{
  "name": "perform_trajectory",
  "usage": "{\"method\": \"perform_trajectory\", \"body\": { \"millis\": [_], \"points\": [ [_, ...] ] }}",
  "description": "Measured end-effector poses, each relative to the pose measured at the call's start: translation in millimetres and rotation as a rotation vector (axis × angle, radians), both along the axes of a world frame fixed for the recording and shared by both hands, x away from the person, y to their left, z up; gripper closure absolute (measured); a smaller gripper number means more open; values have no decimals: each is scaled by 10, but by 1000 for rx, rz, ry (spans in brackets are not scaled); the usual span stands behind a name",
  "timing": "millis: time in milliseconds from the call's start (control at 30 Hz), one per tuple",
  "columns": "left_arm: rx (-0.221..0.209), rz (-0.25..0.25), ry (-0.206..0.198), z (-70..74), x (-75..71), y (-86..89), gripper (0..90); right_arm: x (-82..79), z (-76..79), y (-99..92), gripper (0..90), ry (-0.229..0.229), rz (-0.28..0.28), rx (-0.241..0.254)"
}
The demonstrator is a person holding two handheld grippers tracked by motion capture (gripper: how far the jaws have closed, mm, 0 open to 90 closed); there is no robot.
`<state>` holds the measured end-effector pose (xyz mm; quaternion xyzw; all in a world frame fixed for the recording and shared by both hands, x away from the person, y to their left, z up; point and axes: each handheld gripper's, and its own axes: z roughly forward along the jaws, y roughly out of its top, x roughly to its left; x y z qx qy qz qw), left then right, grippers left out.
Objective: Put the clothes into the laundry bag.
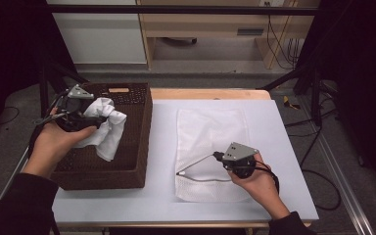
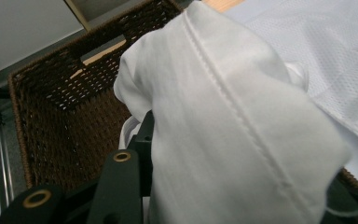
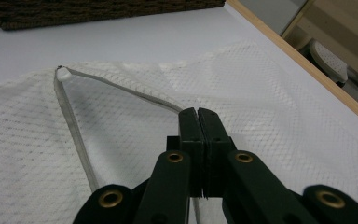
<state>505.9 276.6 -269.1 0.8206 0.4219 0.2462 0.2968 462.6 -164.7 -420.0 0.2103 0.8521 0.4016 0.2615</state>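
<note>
far left, about nine o'clock on the table: the wicker basket sat with its near wall toward the person. the left gripper hung above the basket's open top, jaws clenched on a bunched white cloth. the cloth drooped from the jaws toward five o'clock, its loose end hanging over the basket interior. in the left gripper view the cloth draped across the jaws, a stitched seam running down it, and the basket below looked bare where it could be seen.

centre, about six o'clock from the table's middle: a white mesh bag lay flat on the white tabletop, well apart from the cloth. its zipper edge stood lifted into a peak, making an open mouth that faced nine o'clock, toward the basket.

right of centre: the right gripper had its jaws pressed tight together on that zipper edge, holding the mouth up. the right gripper view showed the two jaws meeting with the edge pinched between them.

judgement on progress: cloth picked and clear of the basket, bag mouth held open, so the preparing steps looked done. left to do, as it seemed: carry the cloth across toward three o'clock, feed it through the mouth, release, then perhaps close the zipper.
</note>
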Motion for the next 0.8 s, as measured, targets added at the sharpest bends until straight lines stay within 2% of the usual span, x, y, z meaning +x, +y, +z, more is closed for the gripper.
{"method": "perform_trajectory", "body": {
  "millis": [267, 567, 600, 800],
  "points": [
    [-1, -19, -37, 84, -58, -92, 566, 6, -5, -18, 898, 6, -4, 9],
    [2, -41, -60, 177, -126, -207, 566, 11, -7, -24, 898, 9, -2, 11],
    [2, -51, -70, 224, -157, -255, 566, 11, -7, -24, 898, 11, -2, 12],
    [6, -75, -84, 291, -201, -366, 566, 10, -8, -19, 898, 13, -3, 12]
  ]
}}
